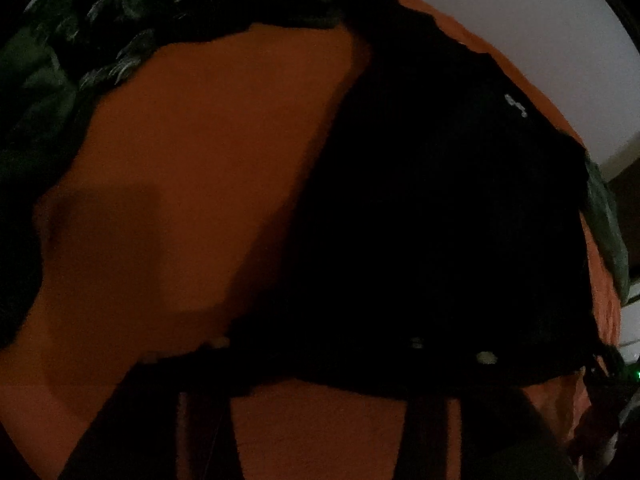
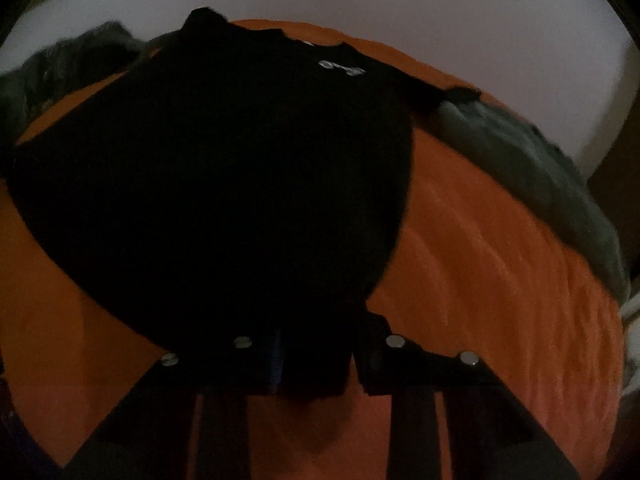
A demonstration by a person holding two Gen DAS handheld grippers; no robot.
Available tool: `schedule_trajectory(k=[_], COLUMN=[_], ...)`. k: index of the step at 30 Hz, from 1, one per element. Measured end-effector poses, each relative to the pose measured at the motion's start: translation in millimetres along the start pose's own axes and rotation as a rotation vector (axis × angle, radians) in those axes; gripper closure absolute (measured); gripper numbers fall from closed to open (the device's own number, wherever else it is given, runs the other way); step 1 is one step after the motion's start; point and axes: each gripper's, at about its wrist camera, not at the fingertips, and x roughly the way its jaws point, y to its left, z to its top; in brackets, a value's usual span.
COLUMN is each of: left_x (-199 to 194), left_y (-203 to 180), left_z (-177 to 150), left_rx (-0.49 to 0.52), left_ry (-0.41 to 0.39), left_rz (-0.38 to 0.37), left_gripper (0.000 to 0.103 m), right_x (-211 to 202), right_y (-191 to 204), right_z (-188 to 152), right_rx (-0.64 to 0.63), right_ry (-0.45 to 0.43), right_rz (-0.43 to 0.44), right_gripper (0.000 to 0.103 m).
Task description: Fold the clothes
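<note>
I had the black cotton T-shirt with small white chest lettering (image 2: pixel 224 184) spread flat on the orange quilted bedspread (image 2: pixel 500 260). My right gripper (image 2: pixel 312 364) sat at six o'clock over the shirt's hem; too dark to tell whether its jaws pinched the cloth. My left gripper (image 1: pixel 320 360) stood with jaws apart at the hem. A dark patterned garment (image 1: pixel 100 28) lay at ten o'clock.

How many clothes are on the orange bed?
3: a black shirt spread in the middle, a patterned dark garment at the left edge, a grey one at the right. More may be hidden.
</note>
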Motion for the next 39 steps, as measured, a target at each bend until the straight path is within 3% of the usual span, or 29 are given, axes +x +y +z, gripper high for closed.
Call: schedule_trajectory(k=[1,2,3,4,6,7,10,15,18,19,21,23,24,26,29,32,35,36,39], left_x=[-0.5,-0.7,-0.9,-1.4,-12.1,-17.6,-34.6,-57.3,-87.6,-106.0,-120.1,-116.2,-108.4,-89.9,-67.9,-64.2,-70.2,-72.5,-77.1], left_y=[-5.8,-7.8,-9.9,-11.6,2.0,9.0,28.7,31.0,27.7,24.7,14.5,6.3,6.5,11.3,23.5,41.8,70.1,79.8,113.1], left_z=[-0.5,-2.0,-3.5,-5.0,-9.3,-11.5,-18.1,-28.2,-45.6,-57.6,-71.3,-82.8,-87.8,-98.5,-110.4,-112.8,-107.0,-107.0,-100.4], left_rx=[0.027,0.040,0.052,0.063,0.008,-0.020,-0.091,-0.139,-0.163,-0.136,-0.040,0.076,0.116,0.148,0.133,0.036,-0.139,-0.202,-0.422], left_ry=[-0.008,-0.016,-0.023,-0.032,-0.079,-0.102,-0.134,-0.205,-0.344,-0.442,-0.519,-0.511,-0.485,-0.392,-0.291,-0.243,-0.219,-0.215,-0.196], left_rz=[0.022,0.049,0.076,0.103,0.149,0.171,0.112,0.022,-0.043,-0.059,-0.016,0.038,0.050,0.042,0.051,0.003,-0.127,-0.185,-0.390], left_gripper=[0.053,0.054,0.068,0.097,0.098,0.098,0.098,0.097,0.098,0.098,0.098,0.098,0.098,0.098,0.096,0.096,0.096,0.096,0.095], right_x=[0.6,0.2,-3.3,-14.7,-38.8,-46.7,-69.7,-73.7,-79.9,-79.1,-77.4,-72.0,-67.9,-65.9,-78.3,-96.8,-113.9,-109.9,-93.1], right_y=[6.3,10.4,10.7,-2.2,-29.9,-49.3,-108.7,-127.6,-139.7,-142.5,-145.7,-145.0,-142.8,-143.9,-154.7,-164.5,-168.8,-171.4,-171.7], right_z=[4.1,6.8,7.7,4.9,-1.5,-14.1,-54.2,-88.5,-104.4,-110.0,-122.2,-134.5,-141.5,-152.6,-164.7,-163.9,-158.3,-153.6,-138.6], right_rx=[-0.022,-0.037,-0.033,0.055,0.246,0.357,0.694,0.782,0.905,0.944,1.013,1.017,0.980,0.933,0.924,0.876,0.840,0.836,0.862], right_ry=[-0.009,-0.017,-0.035,-0.066,-0.129,-0.135,-0.146,-0.144,-0.193,-0.197,-0.185,-0.137,-0.077,0.004,0.021,0.021,0.020,0.036,0.084], right_rz=[-0.024,-0.055,-0.083,-0.078,-0.064,-0.015,0.142,0.249,0.380,0.442,0.526,0.558,0.521,0.444,0.370,0.340,0.405,0.420,0.461], right_gripper=[0.103,0.103,0.103,0.103,0.103,0.103,0.103,0.103,0.103,0.103,0.103,0.103,0.102,0.102,0.102,0.102,0.101,0.096,0.062])
